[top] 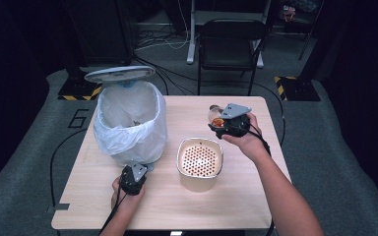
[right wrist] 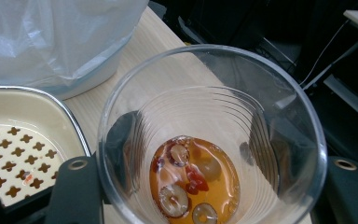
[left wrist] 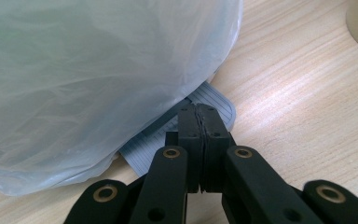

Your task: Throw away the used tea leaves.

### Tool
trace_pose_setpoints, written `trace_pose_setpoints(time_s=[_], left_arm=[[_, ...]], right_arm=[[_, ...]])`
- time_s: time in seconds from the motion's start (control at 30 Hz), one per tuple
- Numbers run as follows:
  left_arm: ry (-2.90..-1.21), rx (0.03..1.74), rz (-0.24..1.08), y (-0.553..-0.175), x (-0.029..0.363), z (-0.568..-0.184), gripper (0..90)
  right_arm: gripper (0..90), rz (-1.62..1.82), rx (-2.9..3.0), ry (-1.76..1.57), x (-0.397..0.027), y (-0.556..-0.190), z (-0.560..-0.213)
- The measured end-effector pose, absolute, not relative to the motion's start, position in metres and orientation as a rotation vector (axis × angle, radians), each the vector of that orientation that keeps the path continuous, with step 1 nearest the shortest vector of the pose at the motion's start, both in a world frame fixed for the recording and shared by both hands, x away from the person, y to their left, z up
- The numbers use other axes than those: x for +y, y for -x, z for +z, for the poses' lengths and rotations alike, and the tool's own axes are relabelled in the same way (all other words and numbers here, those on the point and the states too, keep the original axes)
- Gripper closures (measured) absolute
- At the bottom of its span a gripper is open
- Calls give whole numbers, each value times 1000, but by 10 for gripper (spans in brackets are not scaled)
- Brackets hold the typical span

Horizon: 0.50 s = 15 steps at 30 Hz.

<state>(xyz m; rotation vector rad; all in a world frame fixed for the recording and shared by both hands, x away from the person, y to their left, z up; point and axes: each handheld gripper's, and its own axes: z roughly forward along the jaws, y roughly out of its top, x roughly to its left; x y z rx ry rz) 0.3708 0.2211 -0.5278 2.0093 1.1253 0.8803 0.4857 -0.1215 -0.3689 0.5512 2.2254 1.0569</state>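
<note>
The table (top: 177,196) is lit evenly from above in the high view, while the surroundings toward the frame edges are left dark and the picture is rendered soft. In the left gripper view, glare is seen at the centre right. The foreground is kept sharp in the right gripper view.

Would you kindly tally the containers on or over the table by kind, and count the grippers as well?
Lined waste bin: 1
Cream container with a perforated strainer insert: 1
Clear plastic cup with amber liquid and fruit pieces: 1
Grippers: 2, the left gripper and the right gripper
Total: 5
</note>
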Motion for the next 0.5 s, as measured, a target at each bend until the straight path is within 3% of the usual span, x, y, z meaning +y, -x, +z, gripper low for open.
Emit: trace_pose_setpoints(time_s=[0.5], left_arm=[[-2009, 1125, 884, -371, 221, -528, 891]], right_arm=[[365, 992, 2107, -313, -111, -469, -383]])
